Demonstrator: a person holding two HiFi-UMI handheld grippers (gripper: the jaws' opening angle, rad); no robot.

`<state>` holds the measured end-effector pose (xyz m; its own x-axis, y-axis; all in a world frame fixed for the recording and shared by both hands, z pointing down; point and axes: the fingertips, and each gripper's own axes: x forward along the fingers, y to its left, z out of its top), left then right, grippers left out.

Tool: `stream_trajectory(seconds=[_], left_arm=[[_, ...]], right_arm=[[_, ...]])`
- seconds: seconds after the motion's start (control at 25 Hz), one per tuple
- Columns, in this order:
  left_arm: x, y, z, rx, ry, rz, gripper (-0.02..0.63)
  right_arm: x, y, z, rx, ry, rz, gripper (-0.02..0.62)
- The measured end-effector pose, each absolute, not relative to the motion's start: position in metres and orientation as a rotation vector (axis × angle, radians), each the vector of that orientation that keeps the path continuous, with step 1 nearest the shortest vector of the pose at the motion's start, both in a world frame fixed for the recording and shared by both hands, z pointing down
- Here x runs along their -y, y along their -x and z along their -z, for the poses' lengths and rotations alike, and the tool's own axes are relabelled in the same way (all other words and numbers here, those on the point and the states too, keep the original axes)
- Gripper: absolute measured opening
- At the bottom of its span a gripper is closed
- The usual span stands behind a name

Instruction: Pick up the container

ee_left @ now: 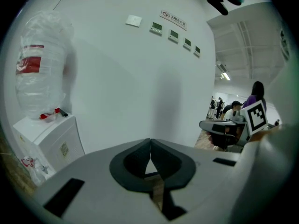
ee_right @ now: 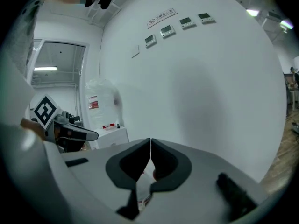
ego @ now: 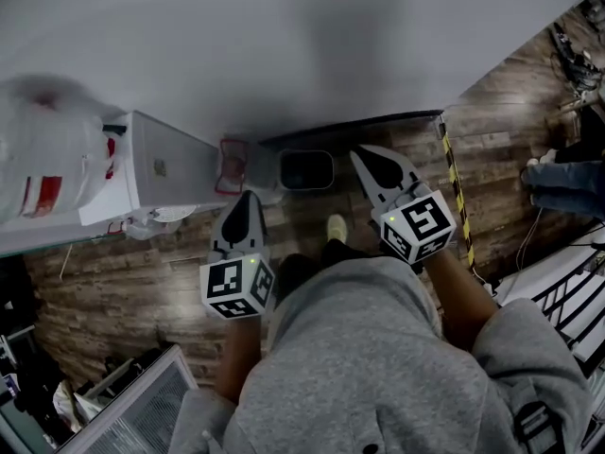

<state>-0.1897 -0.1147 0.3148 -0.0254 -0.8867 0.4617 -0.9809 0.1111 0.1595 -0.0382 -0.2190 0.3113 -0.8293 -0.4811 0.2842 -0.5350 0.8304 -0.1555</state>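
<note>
Container (ego: 305,170): dark, rounded-rect., pale rim

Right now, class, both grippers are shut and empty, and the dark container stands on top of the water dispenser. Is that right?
No. The head view shows the dark container on the wooden floor against the wall, beside the water dispenser, not on top of it. The left gripper and right gripper are shut and empty.
</note>
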Motion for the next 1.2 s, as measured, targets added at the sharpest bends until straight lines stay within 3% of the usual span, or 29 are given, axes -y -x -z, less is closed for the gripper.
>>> stream_trajectory(seconds=[0.4,1.12,1.2], left_arm=[[0.125,0.21,-0.354,1.964,-1.679,-0.326,0.014],[0.149,0.245,-0.506,1.812,-1.503,-0.407,0.017],[0.15,0.245,-0.52,1.793,-1.487,-0.396,0.05]], right_arm=[[0.235,0.061,-0.348,2.757,-0.691,-0.408,0.025],[0.248,0.105,-0.442,2.626,-0.589,-0.488,0.025],[0.249,0.108,-0.453,2.608,-0.58,-0.495,0.025]])
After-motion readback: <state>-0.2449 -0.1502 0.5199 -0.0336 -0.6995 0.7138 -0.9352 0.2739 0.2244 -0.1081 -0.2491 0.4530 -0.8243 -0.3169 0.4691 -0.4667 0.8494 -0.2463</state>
